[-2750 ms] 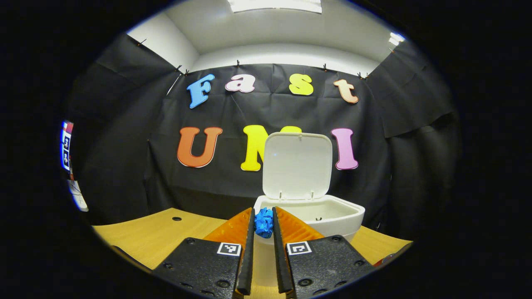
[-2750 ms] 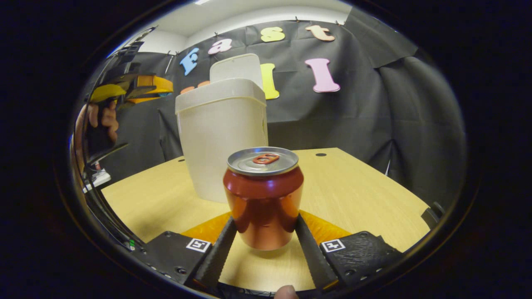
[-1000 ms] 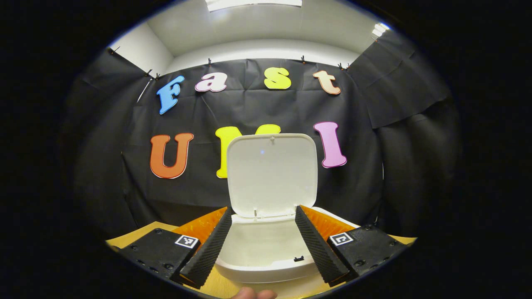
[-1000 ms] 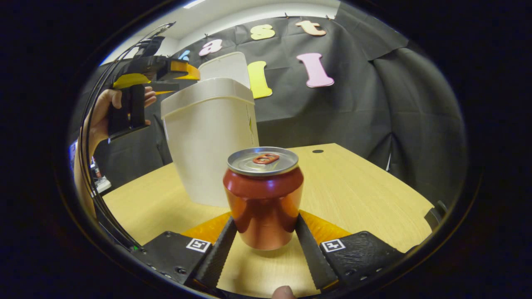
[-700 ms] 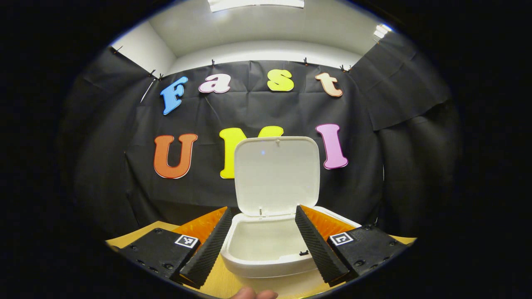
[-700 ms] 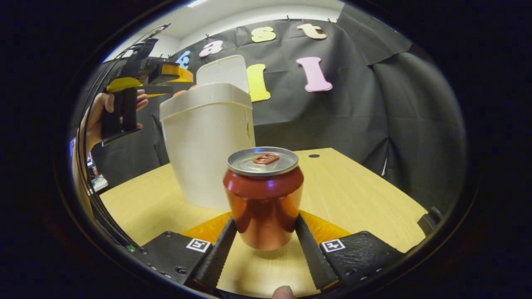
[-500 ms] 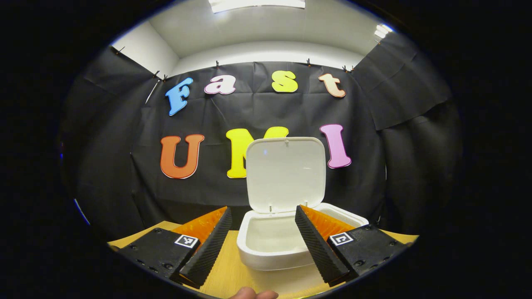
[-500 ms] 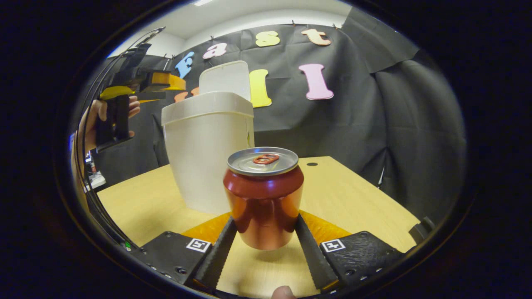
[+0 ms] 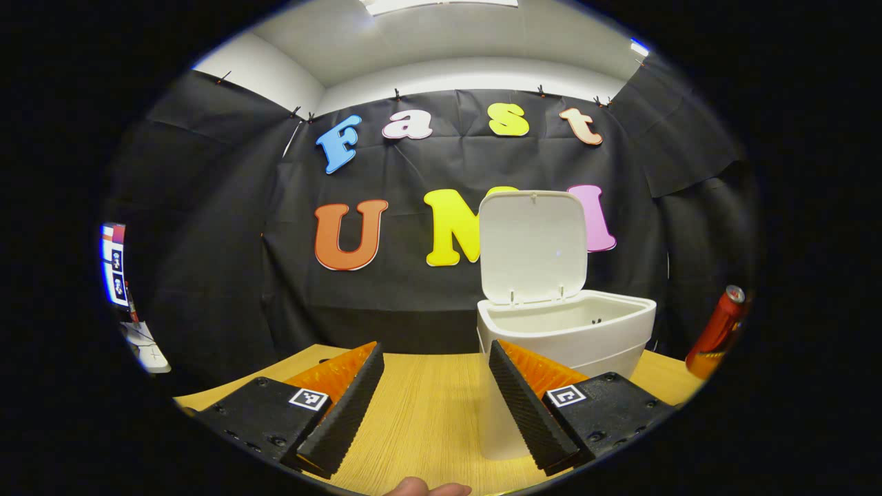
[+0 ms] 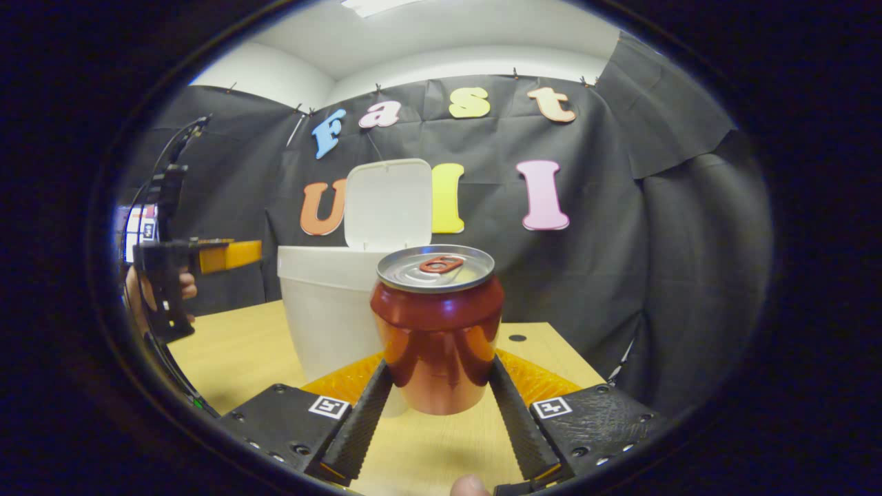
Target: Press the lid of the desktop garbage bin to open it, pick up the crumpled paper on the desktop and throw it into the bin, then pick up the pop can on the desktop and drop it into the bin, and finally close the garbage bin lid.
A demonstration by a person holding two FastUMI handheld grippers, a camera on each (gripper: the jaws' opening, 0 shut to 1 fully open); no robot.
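Right gripper (image 10: 435, 386): clenched on can (image 10: 437, 324), held upright above the table (image 10: 241, 351), in front of the bin (image 10: 324, 310). Left gripper (image 9: 433, 399): released, nothing between fingers, low over table, just left of bin (image 9: 565, 331). Lid (image 9: 534, 244) raised (upright at rear rim). Paper: cannot tell.

Both views are evenly bright, lit by a ceiling panel (image 9: 441, 4) overhead. The can (image 10: 437, 327) top shows a pale sheen and its side a warm reflection; a soft shadow lies beneath it on the tabletop (image 10: 241, 358). Focus is sharp at centre. Fisheye curvature bends walls and tabletop edges, darkening toward the rim.
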